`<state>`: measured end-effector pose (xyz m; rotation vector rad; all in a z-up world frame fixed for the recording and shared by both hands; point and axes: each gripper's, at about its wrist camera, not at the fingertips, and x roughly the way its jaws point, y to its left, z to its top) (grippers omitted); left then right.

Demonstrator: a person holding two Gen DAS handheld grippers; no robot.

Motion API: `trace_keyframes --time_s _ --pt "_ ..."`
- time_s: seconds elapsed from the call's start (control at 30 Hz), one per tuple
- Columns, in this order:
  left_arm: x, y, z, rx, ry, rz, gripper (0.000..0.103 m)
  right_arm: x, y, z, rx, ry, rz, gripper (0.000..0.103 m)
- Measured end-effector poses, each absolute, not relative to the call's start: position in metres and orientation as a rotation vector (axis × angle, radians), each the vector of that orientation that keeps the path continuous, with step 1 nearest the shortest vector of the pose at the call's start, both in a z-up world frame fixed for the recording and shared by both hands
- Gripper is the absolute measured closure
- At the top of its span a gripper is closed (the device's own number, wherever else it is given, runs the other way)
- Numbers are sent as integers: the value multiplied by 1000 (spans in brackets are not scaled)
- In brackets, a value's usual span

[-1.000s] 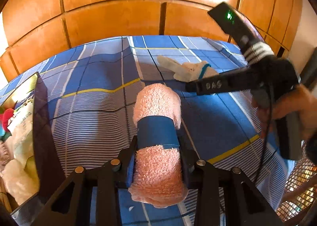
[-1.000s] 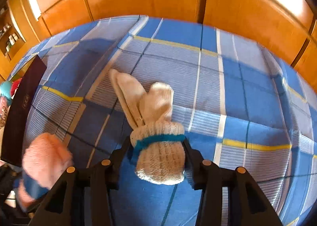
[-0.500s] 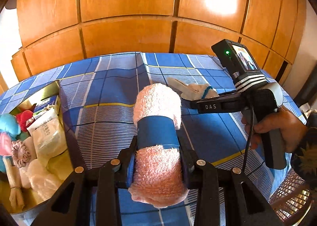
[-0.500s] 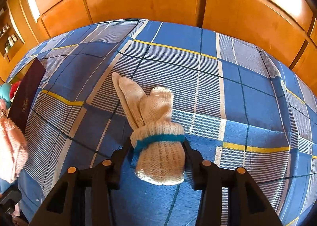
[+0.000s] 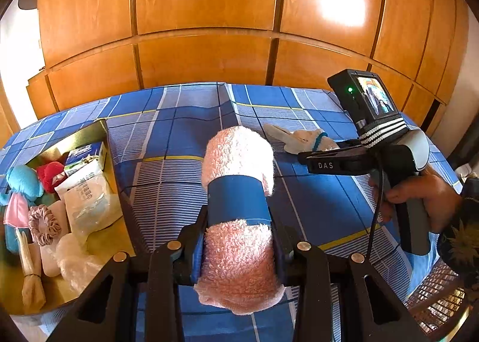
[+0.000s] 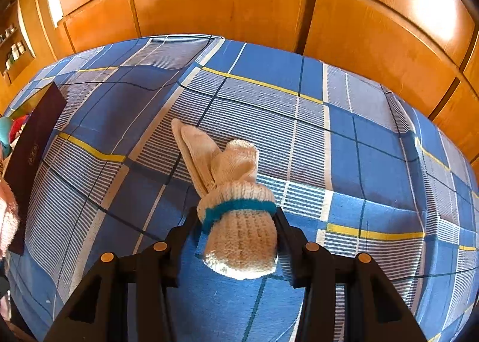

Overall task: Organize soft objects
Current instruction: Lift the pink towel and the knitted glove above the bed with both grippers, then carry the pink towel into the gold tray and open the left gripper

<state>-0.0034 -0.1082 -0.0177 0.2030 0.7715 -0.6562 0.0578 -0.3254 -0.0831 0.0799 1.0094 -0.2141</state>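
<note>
My left gripper (image 5: pixel 238 240) is shut on a rolled pink towel (image 5: pixel 239 207) with a blue paper band, held above the blue plaid bed cover. My right gripper (image 6: pixel 239 222) is shut on a cream knitted glove bundle (image 6: pixel 236 219) with a teal band, low over the cover. The right gripper and its glove bundle (image 5: pixel 308 140) also show in the left wrist view at the right. A gold-lined box (image 5: pixel 98 129) holding soft items sits at the left. The pink towel shows at the left edge of the right wrist view (image 6: pixel 7 219).
The box holds a blue plush (image 5: pixel 21 183), a red item (image 5: pixel 51 174), tissue packs (image 5: pixel 86 192), a pink scrunchie (image 5: pixel 45 225) and clear bags. The box's dark outer wall (image 6: pixel 33 147) stands at the left. Wooden wardrobe panels (image 5: pixel 209 27) rise behind the bed. A wicker basket (image 5: pixel 437 309) is at lower right.
My left gripper has lifted and tilted back with the towel, so the box contents have come into view. The right gripper has barely moved and still holds the glove bundle.
</note>
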Motion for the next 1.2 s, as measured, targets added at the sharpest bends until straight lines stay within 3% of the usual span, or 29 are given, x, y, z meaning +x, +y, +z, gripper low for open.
trace_keyframes --time_s 0.17,0.6,0.93,1.2 --pt "-4 -104 -14 194 764 -647 67 55 -320 -79 32 979 -228 65" --pt "8 -72 0 113 759 -599 67 56 -313 -89 9 1003 -231 65" --pt "46 32 24 -111 777 -414 67 54 -312 -89 -9 1006 -224 65" --pt "91 104 13 -298 842 -262 67 55 -311 -89 -17 1013 -223 65"
